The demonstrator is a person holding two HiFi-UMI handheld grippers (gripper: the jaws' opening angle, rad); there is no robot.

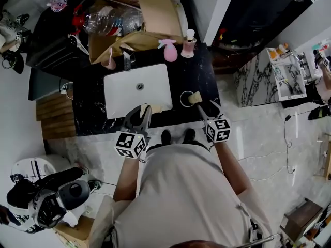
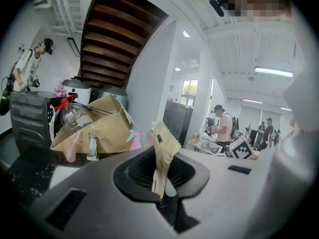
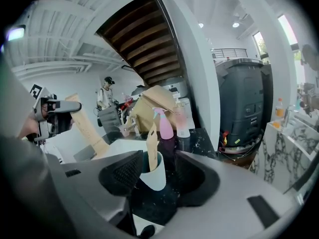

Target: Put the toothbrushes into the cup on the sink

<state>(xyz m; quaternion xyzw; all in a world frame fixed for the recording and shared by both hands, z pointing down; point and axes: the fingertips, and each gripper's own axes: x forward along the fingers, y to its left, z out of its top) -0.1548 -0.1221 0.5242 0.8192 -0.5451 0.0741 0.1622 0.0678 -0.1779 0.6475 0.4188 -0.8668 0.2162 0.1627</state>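
Gripping a wrapped toothbrush (image 2: 163, 151) in my left claw (image 2: 160, 183), I should next carry it to the cup (image 3: 154, 176) before my open right claw (image 1: 207, 107).

Looking down on the white sink (image 1: 137, 89), set in a black counter (image 1: 93, 107). Right behind the sink is the faucet (image 1: 126, 58). A pink spray bottle (image 1: 169, 50) and a pink pump bottle (image 1: 189, 44) stand off its back right corner, with a cardboard box (image 1: 150, 9) further behind. Just right of the sink is the cup (image 1: 180, 100), with a paper-wrapped toothbrush (image 1: 195, 97) leaning in it. At the sink's front edge, the left gripper (image 1: 144, 110) pinches a second wrapped toothbrush (image 1: 154, 108). The right gripper (image 1: 209, 107), jaws apart, hangs right of the sink, just beside the cup.
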